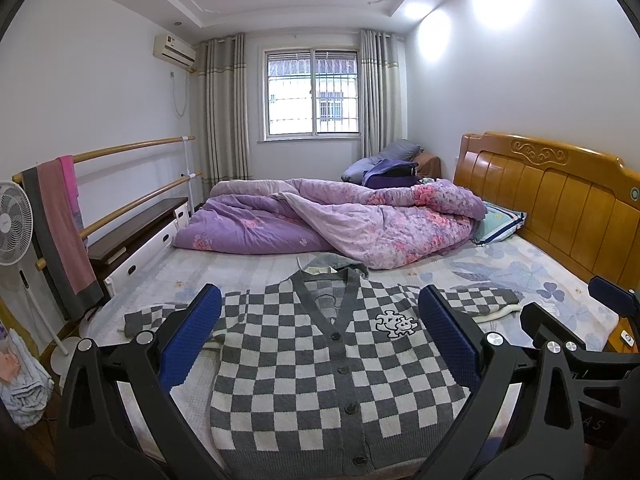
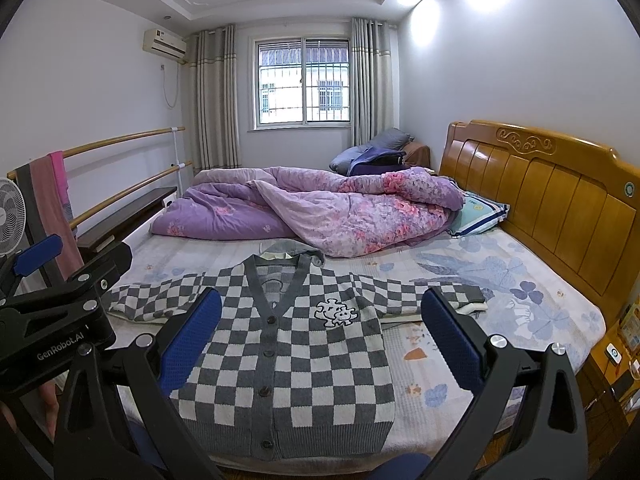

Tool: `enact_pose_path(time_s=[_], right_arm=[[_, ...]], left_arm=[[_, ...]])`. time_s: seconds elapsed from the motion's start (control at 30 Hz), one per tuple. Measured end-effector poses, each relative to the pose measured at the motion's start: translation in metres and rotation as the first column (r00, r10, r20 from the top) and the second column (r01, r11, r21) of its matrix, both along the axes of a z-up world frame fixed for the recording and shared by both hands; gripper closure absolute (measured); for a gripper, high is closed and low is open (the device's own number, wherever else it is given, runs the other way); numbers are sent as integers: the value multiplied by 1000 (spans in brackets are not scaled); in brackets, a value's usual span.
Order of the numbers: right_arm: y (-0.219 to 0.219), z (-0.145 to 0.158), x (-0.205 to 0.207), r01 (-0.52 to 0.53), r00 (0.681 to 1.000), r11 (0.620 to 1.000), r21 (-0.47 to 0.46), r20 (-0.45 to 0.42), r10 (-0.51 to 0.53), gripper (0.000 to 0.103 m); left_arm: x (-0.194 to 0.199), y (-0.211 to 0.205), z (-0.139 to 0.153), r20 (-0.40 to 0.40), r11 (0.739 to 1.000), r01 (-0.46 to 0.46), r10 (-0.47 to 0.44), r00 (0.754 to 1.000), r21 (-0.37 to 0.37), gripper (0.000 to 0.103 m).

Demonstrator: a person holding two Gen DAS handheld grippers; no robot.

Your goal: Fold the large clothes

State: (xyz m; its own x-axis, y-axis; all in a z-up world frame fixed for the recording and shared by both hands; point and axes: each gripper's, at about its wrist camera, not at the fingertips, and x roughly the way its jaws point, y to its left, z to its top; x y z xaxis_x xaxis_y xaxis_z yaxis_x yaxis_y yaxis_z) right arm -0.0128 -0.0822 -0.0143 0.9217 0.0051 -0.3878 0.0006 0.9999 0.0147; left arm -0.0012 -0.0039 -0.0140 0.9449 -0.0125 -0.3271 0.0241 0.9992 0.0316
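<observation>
A grey-and-white checkered knit cardigan (image 1: 320, 356) (image 2: 288, 344) is lying flat and face-up on the bed, buttoned; its sleeves are spreading sideways; its hem is resting near the bed's front edge.

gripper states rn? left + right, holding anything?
Left gripper: open, holding nothing, above the checkered cardigan.
Right gripper: open, holding nothing, also above the cardigan, which lies flat on the bed.

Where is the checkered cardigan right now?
In both wrist views the checkered cardigan lies flat on the bed, buttoned and sleeves spread, near the front edge, with the rumpled purple quilt behind its collar.
</observation>
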Motion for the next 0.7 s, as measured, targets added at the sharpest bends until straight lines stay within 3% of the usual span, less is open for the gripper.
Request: enact_pose_path(time_s=[0.7], right_arm=[[1, 2, 6, -6, 1000, 1000, 3, -10, 6, 7]], left_arm=[[4, -1, -2, -2, 1000, -1, 1, 1000, 4, 5]])
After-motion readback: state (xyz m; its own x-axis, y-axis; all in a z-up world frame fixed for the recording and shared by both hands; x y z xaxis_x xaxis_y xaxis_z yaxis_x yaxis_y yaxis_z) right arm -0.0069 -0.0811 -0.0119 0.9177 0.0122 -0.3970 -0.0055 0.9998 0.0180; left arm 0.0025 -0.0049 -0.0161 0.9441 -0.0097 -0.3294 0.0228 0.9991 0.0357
